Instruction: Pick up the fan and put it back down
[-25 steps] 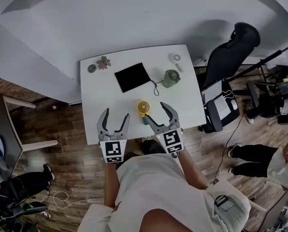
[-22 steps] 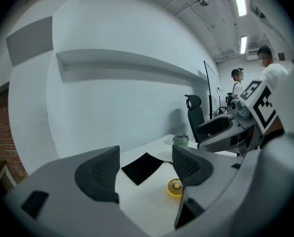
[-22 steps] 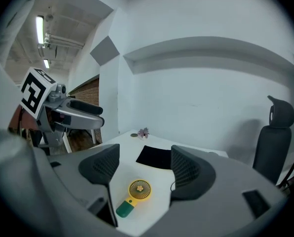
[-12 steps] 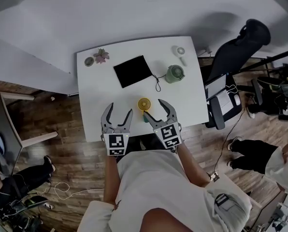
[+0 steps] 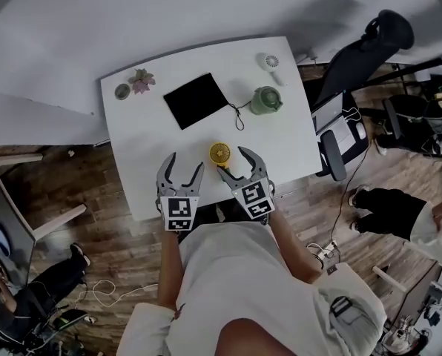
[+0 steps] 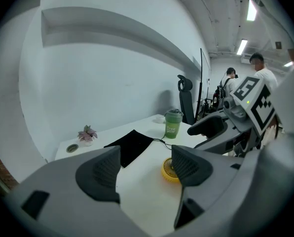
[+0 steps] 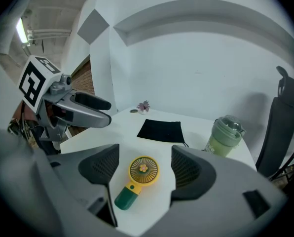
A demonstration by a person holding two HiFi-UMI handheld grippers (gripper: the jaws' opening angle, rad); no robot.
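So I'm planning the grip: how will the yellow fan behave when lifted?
Probably light and stiff: the fan looks like small moulded plastic. Gripped by its green handle, the wide head may droop. Lying flat, it seems unlikely to roll.

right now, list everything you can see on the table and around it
table: 1, white, centre, against the wall
fan: 1, yellow head with green handle, near edge of the table
white fan: 1, white, far right corner
cup: 1, green, lidded, right of the pouch
pouch: 1, black, flat, mid-table, cord running toward the cup
plant: 1, pink, far left corner
dish: 1, small and round, left of the plant
chair: 1, black, right of the table
bystander: 1, black trousers, on the floor at right
left gripper: 1, grey, open and empty, over the near edge
right gripper: 1, grey, jaws opening, fan between them, not gripped
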